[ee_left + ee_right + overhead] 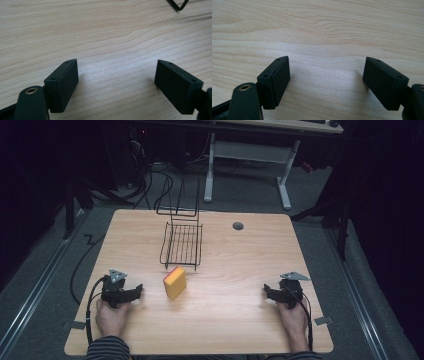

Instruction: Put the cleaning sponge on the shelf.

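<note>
A yellow sponge with a pink-red top layer lies on the wooden table, just in front of a black wire rack. My left gripper rests on the table to the sponge's left, held in a hand, pointing right toward it. In the left gripper view its jaws stand wide apart over bare wood. My right gripper rests near the table's right side, pointing left. Its jaws are also wide apart with nothing between them.
A corner of the black wire rack shows at the top of the left gripper view. A round grey grommet sits in the table's far right part. Beyond the table stand a white desk frame and floor cables.
</note>
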Tool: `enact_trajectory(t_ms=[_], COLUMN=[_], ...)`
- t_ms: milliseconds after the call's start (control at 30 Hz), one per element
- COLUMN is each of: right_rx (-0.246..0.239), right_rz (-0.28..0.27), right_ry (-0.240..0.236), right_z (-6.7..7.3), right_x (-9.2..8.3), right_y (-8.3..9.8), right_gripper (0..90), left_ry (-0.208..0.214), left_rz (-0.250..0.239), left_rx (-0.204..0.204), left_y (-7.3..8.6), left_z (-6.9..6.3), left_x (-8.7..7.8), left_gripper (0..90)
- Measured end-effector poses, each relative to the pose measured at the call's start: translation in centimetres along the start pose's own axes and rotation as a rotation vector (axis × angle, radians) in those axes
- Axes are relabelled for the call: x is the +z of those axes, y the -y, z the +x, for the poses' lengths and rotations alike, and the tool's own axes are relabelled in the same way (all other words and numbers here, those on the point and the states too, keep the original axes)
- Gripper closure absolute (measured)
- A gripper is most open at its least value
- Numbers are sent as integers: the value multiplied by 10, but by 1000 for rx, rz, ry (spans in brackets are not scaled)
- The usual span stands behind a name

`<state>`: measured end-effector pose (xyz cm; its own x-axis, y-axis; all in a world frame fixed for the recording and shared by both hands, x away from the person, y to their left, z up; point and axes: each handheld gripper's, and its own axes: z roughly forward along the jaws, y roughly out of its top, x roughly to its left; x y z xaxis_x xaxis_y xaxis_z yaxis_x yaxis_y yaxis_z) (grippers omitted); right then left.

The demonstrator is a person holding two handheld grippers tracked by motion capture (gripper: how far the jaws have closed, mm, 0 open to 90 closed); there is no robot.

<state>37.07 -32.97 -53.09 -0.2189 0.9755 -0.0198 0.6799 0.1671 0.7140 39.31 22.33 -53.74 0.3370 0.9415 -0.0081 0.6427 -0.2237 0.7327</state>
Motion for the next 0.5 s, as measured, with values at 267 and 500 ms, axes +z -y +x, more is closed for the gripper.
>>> enact_trajectory(t_ms=[267,500], right_rx=[22,22], right_rz=[5,5], right_ry=[25,25], right_z=[2,2], right_x=[0,0], right_y=[0,0], right_gripper=[187,187], left_ry=[-2,-3], left_rz=[0,0], left_rx=[-3,-3], left_y=[0,0], left_z=[0,0], left_x=[0,0], left_gripper=[197,198])
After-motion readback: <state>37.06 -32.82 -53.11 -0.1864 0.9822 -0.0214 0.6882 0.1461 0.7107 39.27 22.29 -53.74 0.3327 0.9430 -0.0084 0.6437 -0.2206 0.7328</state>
